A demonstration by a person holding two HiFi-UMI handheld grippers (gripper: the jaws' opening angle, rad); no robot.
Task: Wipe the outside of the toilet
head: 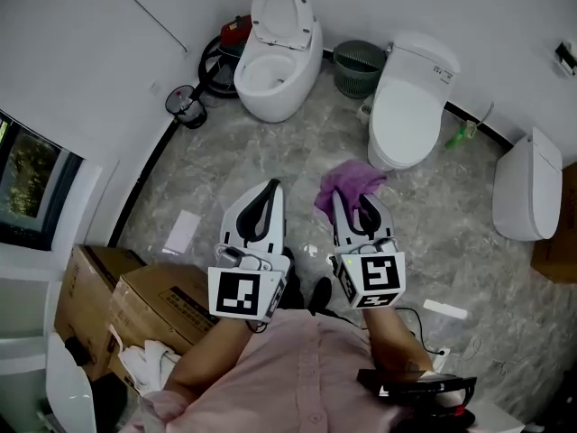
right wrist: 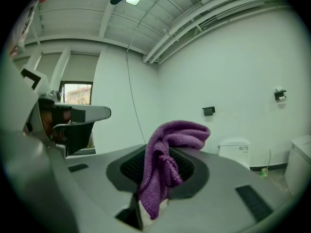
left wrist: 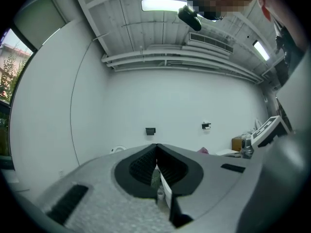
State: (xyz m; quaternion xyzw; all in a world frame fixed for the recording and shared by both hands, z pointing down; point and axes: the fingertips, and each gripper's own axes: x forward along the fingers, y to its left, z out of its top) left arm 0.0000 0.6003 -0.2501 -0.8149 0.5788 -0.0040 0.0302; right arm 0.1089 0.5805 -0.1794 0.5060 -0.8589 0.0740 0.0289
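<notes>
The left hand-held gripper (head: 271, 188) has its jaws pressed together w/ nothing between them, held above the floor (head: 225, 165). The right hand-held gripper (head: 354, 198) pinches a purple cloth (head: 348, 179), which bunches over its tips & hangs down btwn the jaws. Three toilets stand along the floor's far edge: open-lid toilet (head: 275, 66) twd the far left, closed-lid toilet (head: 407, 106) just past the cloth, third toilet (head: 527, 186) at the right edge. A green basket (head: 358, 67) sits btwn the first two
</notes>
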